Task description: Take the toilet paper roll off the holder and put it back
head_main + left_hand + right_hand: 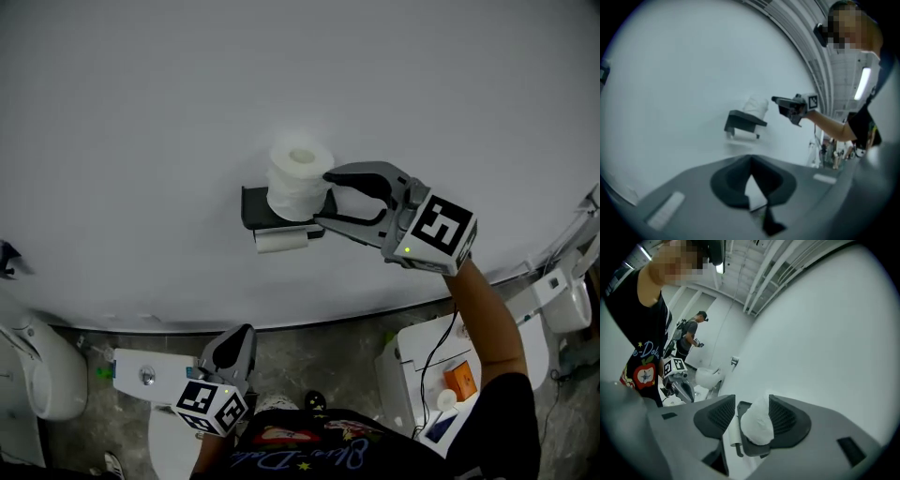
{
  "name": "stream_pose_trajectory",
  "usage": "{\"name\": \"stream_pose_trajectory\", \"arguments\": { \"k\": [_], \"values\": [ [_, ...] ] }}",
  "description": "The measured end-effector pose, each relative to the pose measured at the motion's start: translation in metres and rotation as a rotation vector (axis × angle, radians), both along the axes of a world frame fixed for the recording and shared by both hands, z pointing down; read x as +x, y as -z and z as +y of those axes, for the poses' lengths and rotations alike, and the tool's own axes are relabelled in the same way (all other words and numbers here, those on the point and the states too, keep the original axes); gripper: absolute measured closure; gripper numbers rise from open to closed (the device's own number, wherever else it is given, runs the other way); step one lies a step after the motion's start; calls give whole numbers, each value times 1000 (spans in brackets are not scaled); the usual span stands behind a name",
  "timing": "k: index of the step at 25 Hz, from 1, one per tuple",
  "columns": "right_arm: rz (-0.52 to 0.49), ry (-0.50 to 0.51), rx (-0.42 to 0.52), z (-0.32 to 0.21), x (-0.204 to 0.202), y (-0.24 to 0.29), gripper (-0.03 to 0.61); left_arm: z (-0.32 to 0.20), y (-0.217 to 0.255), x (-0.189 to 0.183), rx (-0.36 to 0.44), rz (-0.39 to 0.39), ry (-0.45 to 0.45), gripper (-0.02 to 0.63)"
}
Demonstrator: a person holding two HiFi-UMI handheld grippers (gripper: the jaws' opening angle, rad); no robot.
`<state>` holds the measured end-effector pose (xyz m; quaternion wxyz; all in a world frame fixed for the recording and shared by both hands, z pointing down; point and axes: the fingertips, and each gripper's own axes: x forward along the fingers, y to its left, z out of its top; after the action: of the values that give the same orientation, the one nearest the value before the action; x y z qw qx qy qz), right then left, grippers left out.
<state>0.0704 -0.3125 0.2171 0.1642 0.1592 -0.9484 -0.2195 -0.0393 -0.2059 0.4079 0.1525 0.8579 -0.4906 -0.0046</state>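
Observation:
A white toilet paper roll (300,178) stands upright on top of the black wall holder (255,208). A second roll (281,241) hangs on the bar under it. My right gripper (325,198) is open, level with the upright roll, its tips at the roll's right side. In the right gripper view the roll (757,425) lies between the two pads, close to the right one, with a gap to the left one. My left gripper (244,330) hangs low near my body, shut and empty. In the left gripper view it (751,161) points at the holder (743,123) from afar.
A toilet with its cistern (141,375) stands below the holder. A urinal (37,370) is at the left and another toilet (417,361) with an orange item (459,380) at the right. A second person (689,336) stands far off.

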Motion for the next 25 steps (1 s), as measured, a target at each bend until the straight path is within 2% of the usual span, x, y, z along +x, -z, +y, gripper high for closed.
{"name": "stream_pose_trajectory", "arguments": {
  "k": [6,9,16,25],
  "values": [
    [187,70,54,-32,-27,10,361,-18,-3,-21,-35,-15,57,615],
    [320,65,22,-44,-30,-2,334,-30,3,-27,-27,-11,53,615],
    [379,51,-132,-61,-35,-16,331,-42,2,-35,-24,6,42,615],
    [537,16,-182,-64,-38,-27,333,-51,-6,-34,-44,34,19,615]
  ]
}}
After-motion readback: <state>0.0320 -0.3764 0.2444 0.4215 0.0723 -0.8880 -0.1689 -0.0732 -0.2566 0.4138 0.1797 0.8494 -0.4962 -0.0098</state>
